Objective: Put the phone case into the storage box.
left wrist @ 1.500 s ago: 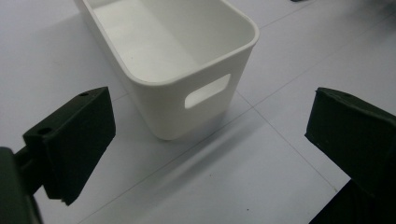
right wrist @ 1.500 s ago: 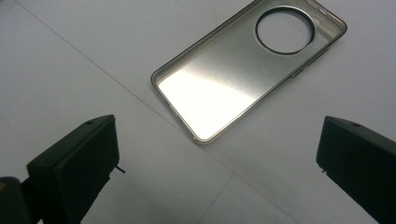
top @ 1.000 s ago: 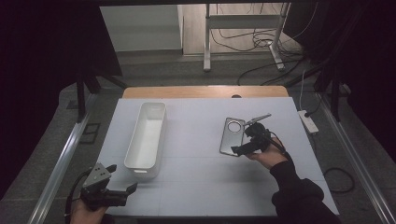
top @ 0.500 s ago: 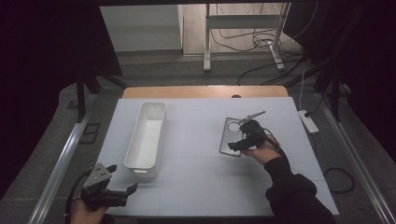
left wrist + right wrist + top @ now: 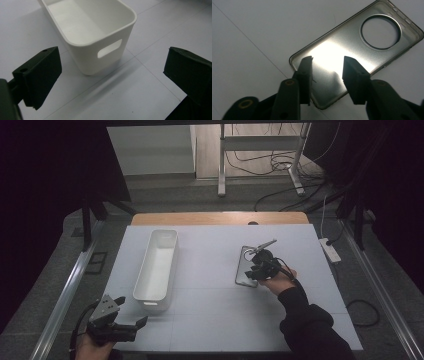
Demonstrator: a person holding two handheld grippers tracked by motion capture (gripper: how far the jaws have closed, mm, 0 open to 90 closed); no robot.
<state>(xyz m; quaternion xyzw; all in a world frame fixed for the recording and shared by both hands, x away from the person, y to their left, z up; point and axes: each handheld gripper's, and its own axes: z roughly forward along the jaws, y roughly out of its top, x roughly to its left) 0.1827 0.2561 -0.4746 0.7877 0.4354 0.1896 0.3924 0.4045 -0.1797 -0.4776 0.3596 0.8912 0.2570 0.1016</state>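
One phone case (image 5: 352, 50), clear and smoky with a round camera hole, lies flat on the white tabletop (image 5: 215, 320), right of the middle. The right tongs (image 5: 327, 67) hover over its near end. Their jaws have just been closing from wide to a narrow gap, and the case lies below that gap, not yet pinched as far as I can see; no pad presses on its rim. A second ago the tongs sat spread at the case's right side, and now they stand over its lower end. I judge this to be the start of a pick-up, the grip about to settle on the case's short edge.

Well to the left stands one long white bin (image 5: 157, 270), empty, a likely place for the case. At the near left corner the left tongs (image 5: 127, 312) rest spread wide, holding nothing, pointing at the bin's handle end (image 5: 110, 48).

Count: one case, one bin, two tongs.
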